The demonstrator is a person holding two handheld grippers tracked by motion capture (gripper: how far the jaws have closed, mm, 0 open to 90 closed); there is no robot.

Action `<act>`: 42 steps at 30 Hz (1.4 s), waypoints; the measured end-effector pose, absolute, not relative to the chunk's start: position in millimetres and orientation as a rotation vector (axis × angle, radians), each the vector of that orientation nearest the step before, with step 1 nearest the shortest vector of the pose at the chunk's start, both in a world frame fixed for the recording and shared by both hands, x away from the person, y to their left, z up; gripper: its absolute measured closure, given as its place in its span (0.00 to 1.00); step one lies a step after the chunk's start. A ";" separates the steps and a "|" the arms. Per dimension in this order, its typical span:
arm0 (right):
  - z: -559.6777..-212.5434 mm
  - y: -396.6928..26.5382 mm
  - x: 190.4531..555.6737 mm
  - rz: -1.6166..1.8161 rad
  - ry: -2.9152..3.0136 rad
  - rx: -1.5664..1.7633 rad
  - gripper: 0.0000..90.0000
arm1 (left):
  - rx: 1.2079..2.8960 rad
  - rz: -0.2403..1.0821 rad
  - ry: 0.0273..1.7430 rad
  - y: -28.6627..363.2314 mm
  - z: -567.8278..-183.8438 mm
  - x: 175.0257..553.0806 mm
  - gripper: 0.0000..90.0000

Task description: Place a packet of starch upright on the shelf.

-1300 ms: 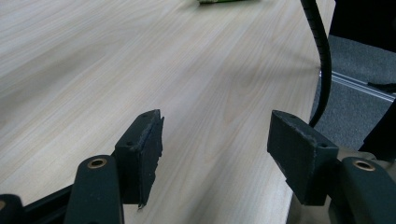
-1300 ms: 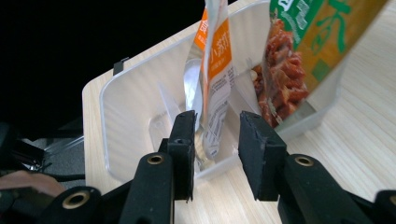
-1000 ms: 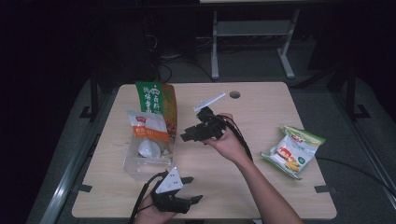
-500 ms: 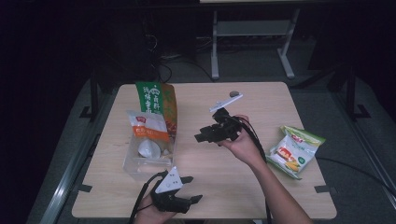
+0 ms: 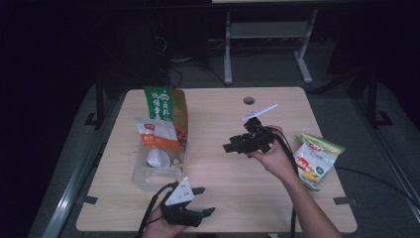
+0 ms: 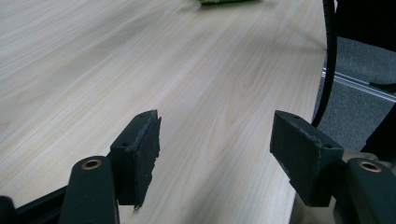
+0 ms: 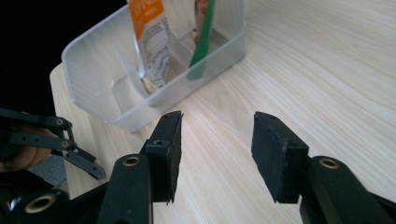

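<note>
my right hand-held gripper (image 5: 233,147) hangs above the middle of the tabletop (image 5: 218,114), its jaws spread with nothing between them; they have just been opening. i read it as free after a drop-off and ready for the next packet. the clear plastic bin (image 5: 141,171) sits on the left half of the tabletop, and two packets stand in it: a tall green bag (image 5: 161,101) leaning at the back and a white-and-orange pouch (image 5: 158,136) in front of it. the green-and-white snack packet (image 5: 314,158) lies flat near the right edge, just beside my right forearm, well apart from the bin. it looks like the next one to fetch. my left hand-held gripper (image 5: 200,201) rests at the near edge, jaws spread and empty, i think parked out of the way near the bin.

the high view gives me the whole layout and the packet on the right. the right gripper view looks back into the bin (image 7: 93,56) and shows a divider inside it, with the pouch (image 7: 152,42) and the green bag's edge (image 7: 203,42) standing against it, and my left hand-held gripper (image 7: 95,170) beyond. the left gripper view shows bare wood grain (image 6: 163,70) between its pads.
</note>
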State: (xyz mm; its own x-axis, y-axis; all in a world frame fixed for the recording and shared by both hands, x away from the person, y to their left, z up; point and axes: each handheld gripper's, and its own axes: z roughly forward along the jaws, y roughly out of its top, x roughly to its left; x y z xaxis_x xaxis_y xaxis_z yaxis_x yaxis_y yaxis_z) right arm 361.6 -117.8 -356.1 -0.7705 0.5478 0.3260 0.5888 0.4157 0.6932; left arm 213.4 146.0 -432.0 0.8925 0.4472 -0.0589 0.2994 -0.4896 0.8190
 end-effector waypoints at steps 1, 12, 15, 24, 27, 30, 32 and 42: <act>-357.0 -120.6 361.1 -1.309 -2.602 -1.052 0.57 | 2.119 0.201 0.535 146.0 -432.0 213.4 0.36; -361.5 -146.8 354.9 -1.296 -2.590 -1.133 0.55 | 2.116 0.202 0.537 145.4 -432.2 214.2 0.34; -363.0 -153.0 353.9 -1.299 -2.587 -1.143 0.55 | 2.120 0.204 0.535 145.2 -431.9 214.4 0.34; -367.8 -173.8 350.0 -1.289 -2.570 -1.203 0.53 | 2.118 0.206 0.533 144.7 -430.9 214.9 0.34; -369.6 -183.0 348.5 -1.281 -2.572 -1.227 0.53 | 2.118 0.206 0.535 144.5 -430.9 215.3 0.34; -370.6 -191.9 345.7 -1.281 -2.563 -1.257 0.53 | 2.122 0.207 0.531 144.1 -430.5 215.7 0.34; -371.6 -197.9 343.9 -1.284 -2.562 -1.271 0.53 | 2.113 0.202 0.530 142.6 -430.5 215.8 0.34; -378.3 -225.0 333.5 -1.266 -2.546 -1.363 0.52 | 2.118 0.207 0.520 140.7 -430.8 214.8 0.33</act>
